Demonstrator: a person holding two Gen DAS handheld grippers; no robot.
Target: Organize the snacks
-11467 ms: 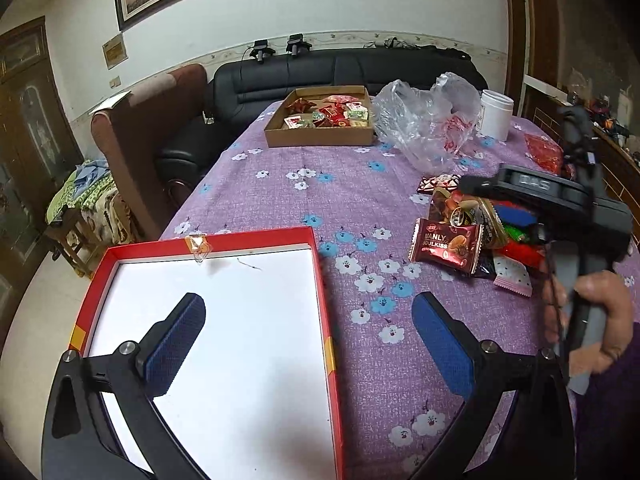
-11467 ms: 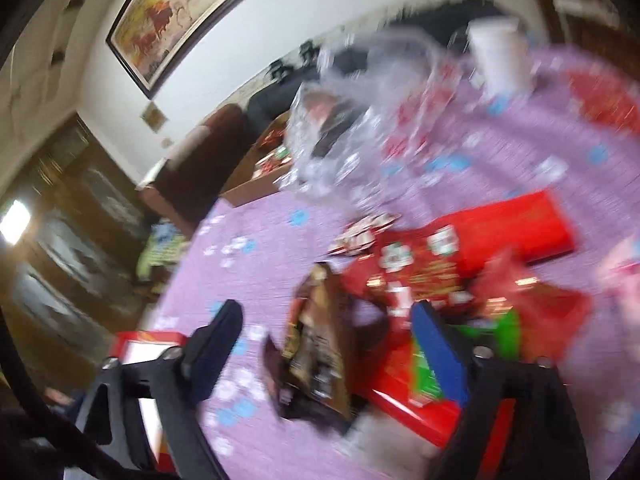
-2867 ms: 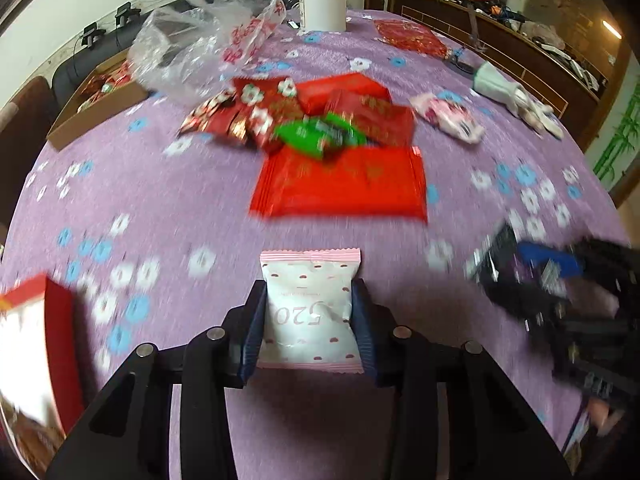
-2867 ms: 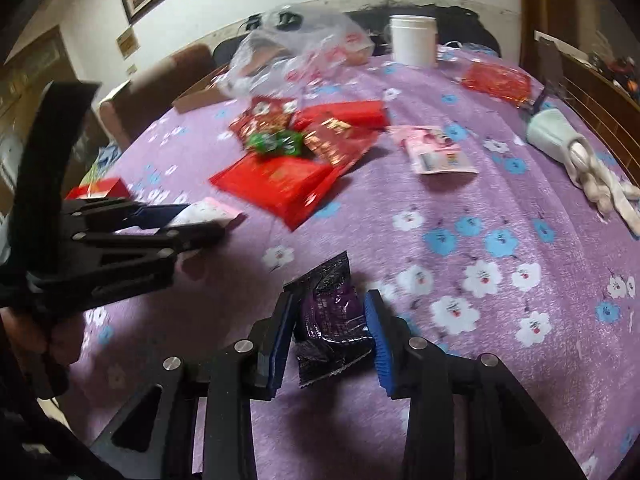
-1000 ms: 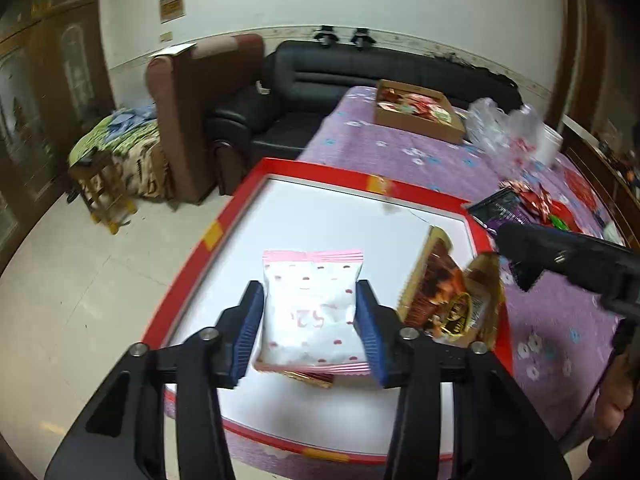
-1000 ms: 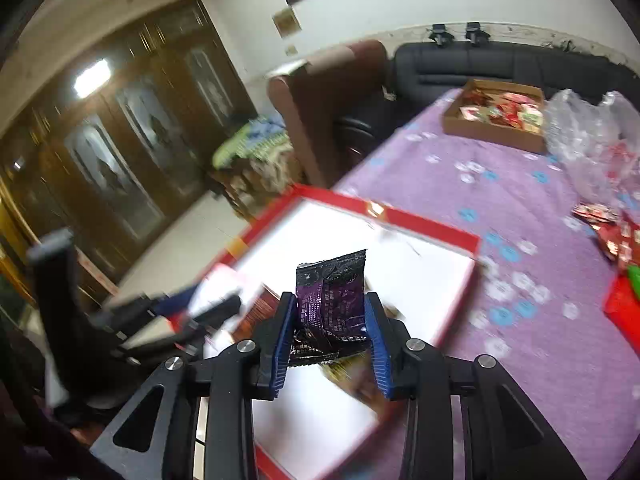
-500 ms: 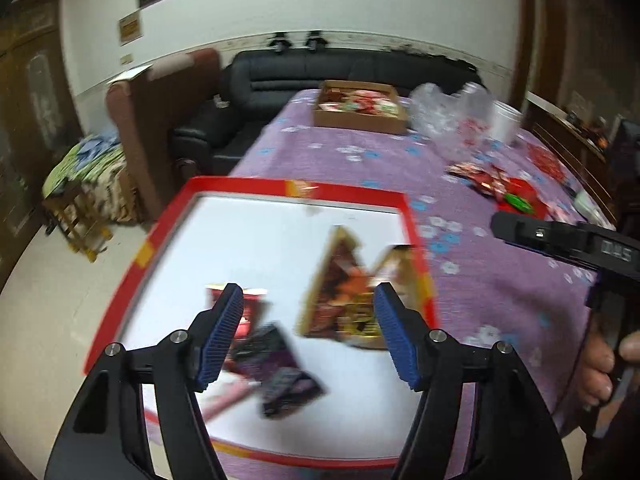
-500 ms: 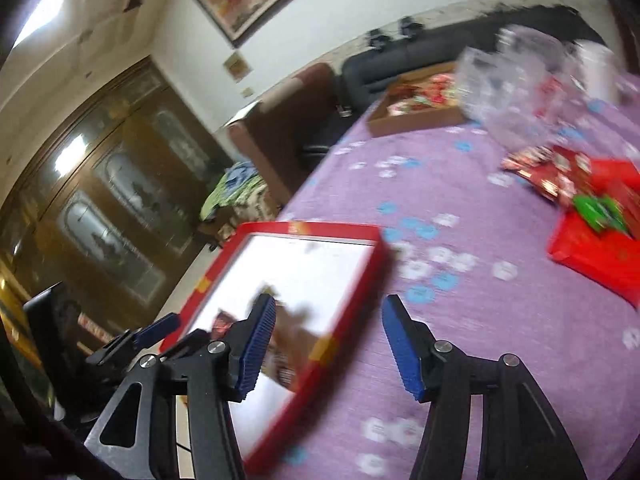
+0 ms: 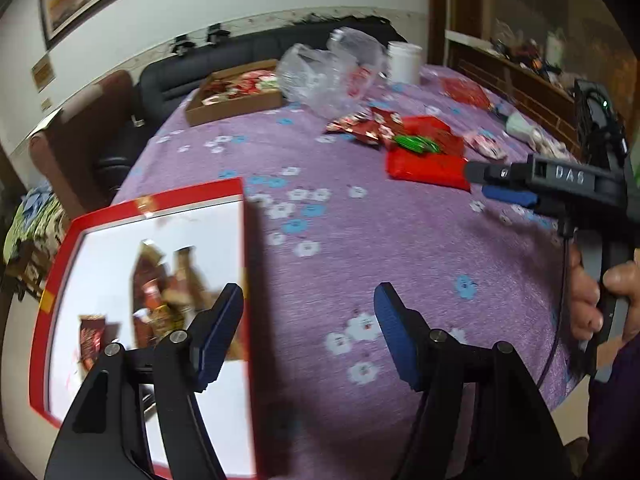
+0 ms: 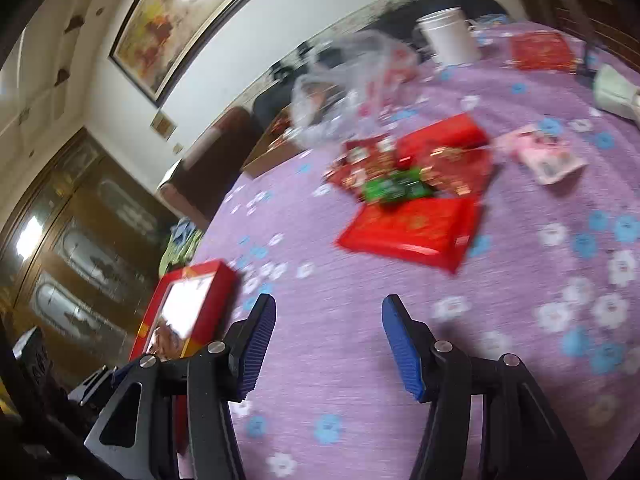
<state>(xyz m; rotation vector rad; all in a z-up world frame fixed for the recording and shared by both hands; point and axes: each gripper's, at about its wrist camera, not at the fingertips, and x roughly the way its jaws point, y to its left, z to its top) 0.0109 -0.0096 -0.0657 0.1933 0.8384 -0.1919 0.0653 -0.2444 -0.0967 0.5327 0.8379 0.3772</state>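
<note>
A red-rimmed white box (image 9: 244, 248) at the near left table edge holds several snack packets (image 9: 164, 292); it also shows in the right wrist view (image 10: 188, 300). My left gripper (image 9: 308, 332) is open and empty above the cloth beside the box's right rim. My right gripper (image 10: 328, 344) is open and empty over the cloth, and shows from the side in the left wrist view (image 9: 508, 192). A pile of red and green snack packets (image 10: 412, 200) lies ahead of it, also in the left wrist view (image 9: 424, 152). A pink packet (image 10: 548, 156) lies to the pile's right.
The purple flowered tablecloth (image 9: 360, 240) covers the table. A cardboard box of snacks (image 9: 236, 96), a clear plastic bag (image 9: 328, 72) and a white jar (image 9: 404, 62) stand at the far end. A red packet (image 10: 540, 52) and a white object (image 10: 616, 88) lie far right.
Both grippers have let go of their packets into the red box and opened. Both have since swung right, away from the box, toward the snack pile.
</note>
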